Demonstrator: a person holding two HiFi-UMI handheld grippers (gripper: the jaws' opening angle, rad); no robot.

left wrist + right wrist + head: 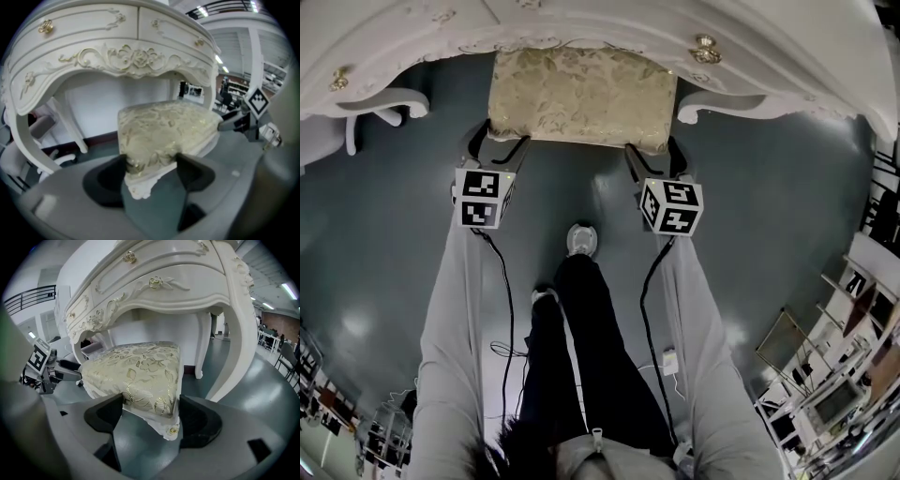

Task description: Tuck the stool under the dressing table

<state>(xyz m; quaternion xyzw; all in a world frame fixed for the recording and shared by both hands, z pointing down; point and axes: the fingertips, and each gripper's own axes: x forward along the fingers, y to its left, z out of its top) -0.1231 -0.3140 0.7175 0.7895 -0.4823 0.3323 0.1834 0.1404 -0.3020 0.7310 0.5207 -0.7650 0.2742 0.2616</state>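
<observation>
While the stool (581, 94) sits at 12 o'clock in the head view, only its far edge lies beneath the dressing table (787, 56); most of the seat is not yet tucked in. Judgement: push begun, bulk of travel left.

Left gripper (499, 142) is clamped on the seat's 7 o'clock corner, right gripper (656, 157) on the 5 o'clock corner. Both gripper views show the jaws pressed against the upholstery.

Only the gripper views show the open kneehole behind the seat. Only the head view shows the overlap from above.
</observation>
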